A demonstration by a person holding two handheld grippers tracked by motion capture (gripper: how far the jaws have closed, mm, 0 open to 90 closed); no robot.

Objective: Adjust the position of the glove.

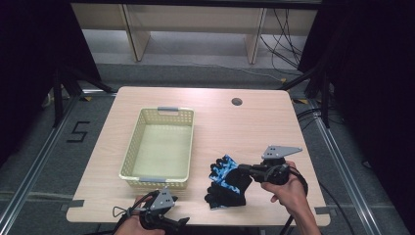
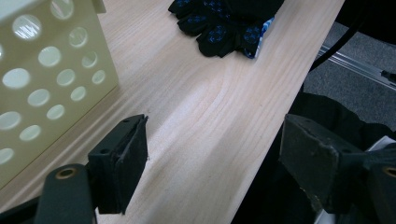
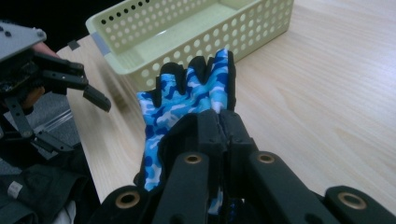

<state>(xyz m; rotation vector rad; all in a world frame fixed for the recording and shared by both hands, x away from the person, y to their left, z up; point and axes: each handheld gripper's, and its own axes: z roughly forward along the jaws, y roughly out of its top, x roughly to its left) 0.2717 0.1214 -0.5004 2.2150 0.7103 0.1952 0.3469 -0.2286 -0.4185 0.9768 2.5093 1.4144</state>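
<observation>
Gripping the blue camouflage glove (image 3: 187, 100) near its cuff, the right gripper (image 3: 219, 122) has its jaws pressed together on the fabric. Glove's long axis runs cuff to fingertips; its fingers point toward the basket (image 1: 157, 147), just right of the basket's near corner. A second, dark glove (image 1: 222, 195) lies beneath on the table (image 1: 254, 127). Left gripper (image 2: 212, 154) at the near edge: jaws wide apart, holding nothing.

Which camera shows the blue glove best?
The right gripper view: the blue glove sits close up, pinched in the right claw. The high view shows it small, beside a black glove. The left gripper view catches just its edge.
</observation>
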